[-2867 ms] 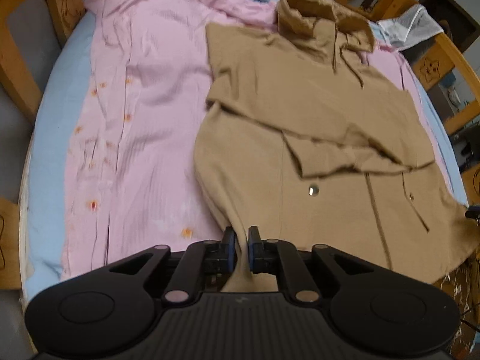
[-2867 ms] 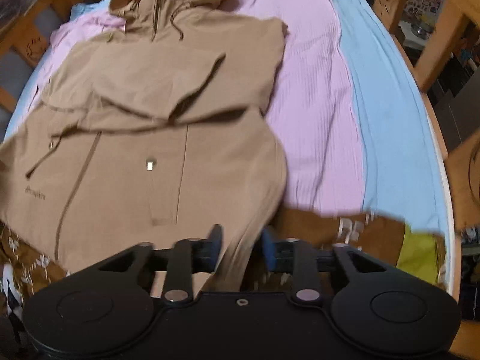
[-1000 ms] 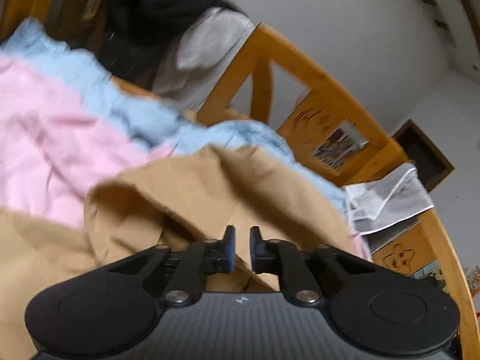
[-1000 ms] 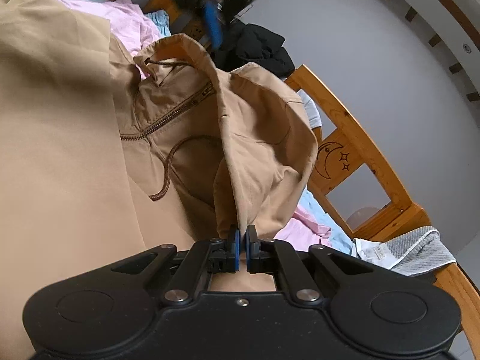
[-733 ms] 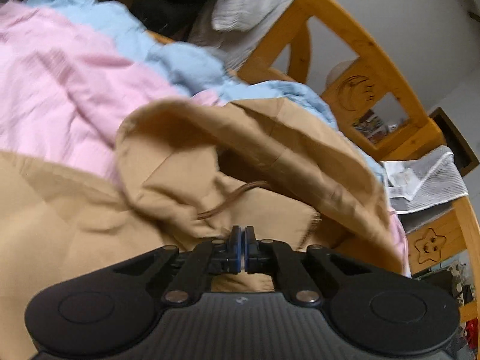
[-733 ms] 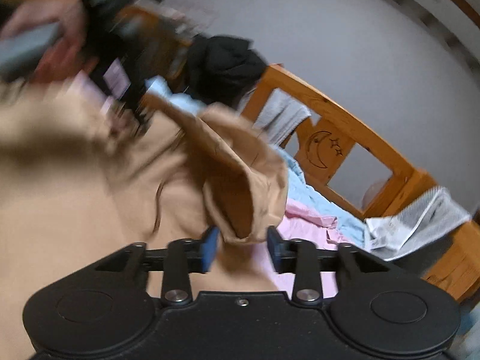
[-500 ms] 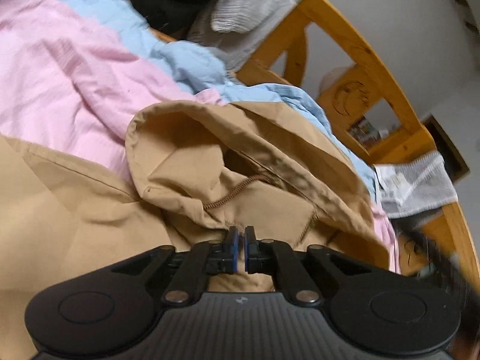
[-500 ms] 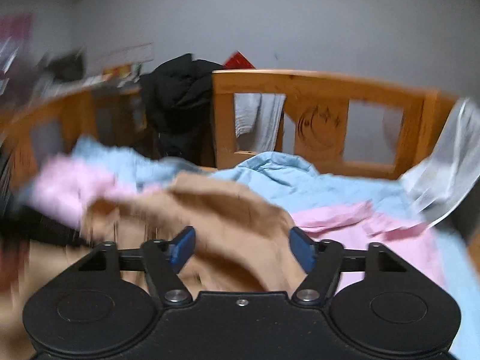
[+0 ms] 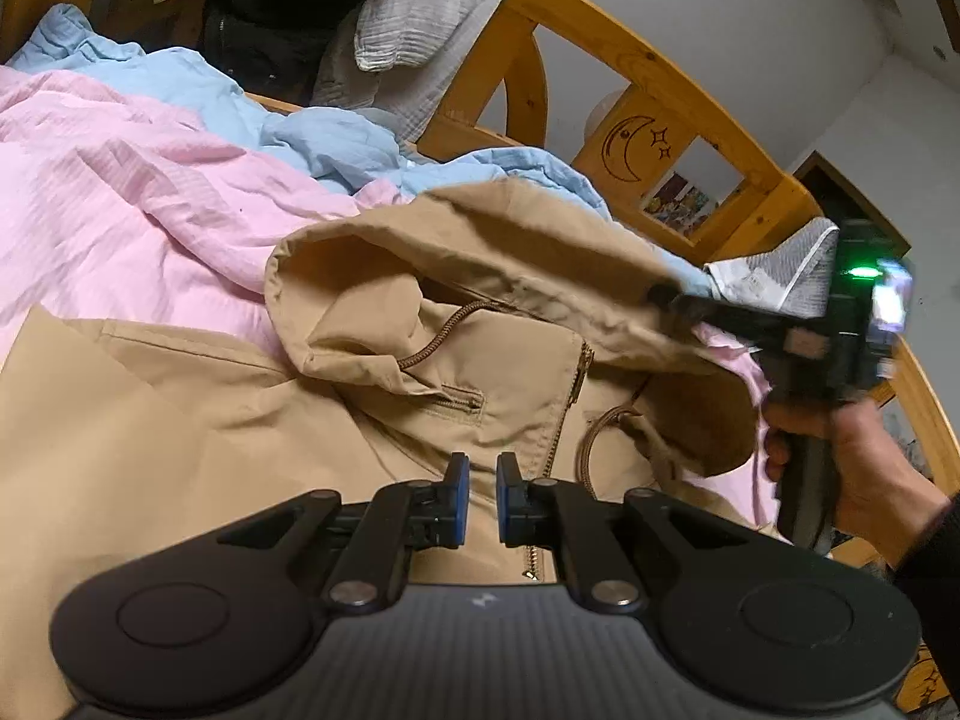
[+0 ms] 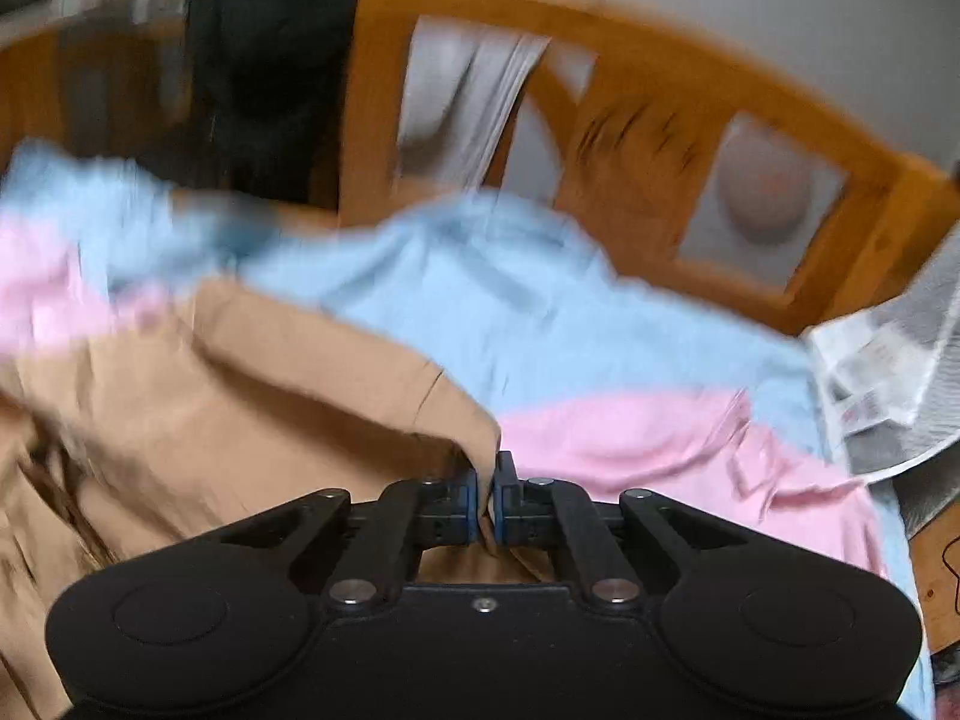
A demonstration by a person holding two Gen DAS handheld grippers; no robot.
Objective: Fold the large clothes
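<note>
A tan hoodie (image 9: 180,408) lies on the bed, its hood (image 9: 480,252) puffed up toward the headboard. My left gripper (image 9: 477,498) hovers over the collar beside the zipper (image 9: 570,384). Its jaws are opening, with a narrow gap and no cloth between the pads. In the left wrist view a hand (image 9: 852,468) holds my right gripper (image 9: 657,294), which pinches the hood's far right rim. The blurred right wrist view shows my right gripper (image 10: 492,483) shut on that tan edge of the hood (image 10: 270,396).
A pink sheet (image 9: 120,192) and a light blue sheet (image 9: 336,144) lie under the hoodie. The wooden headboard rail (image 9: 660,84) runs behind, with a black garment and a grey-white cloth (image 9: 408,30) draped on it. A grey mesh cloth (image 9: 780,276) hangs at the right.
My right gripper let go of the hood, opened wide, swung to the right and closed on the hood's rim. My left gripper's pads have parted a little over the collar.
</note>
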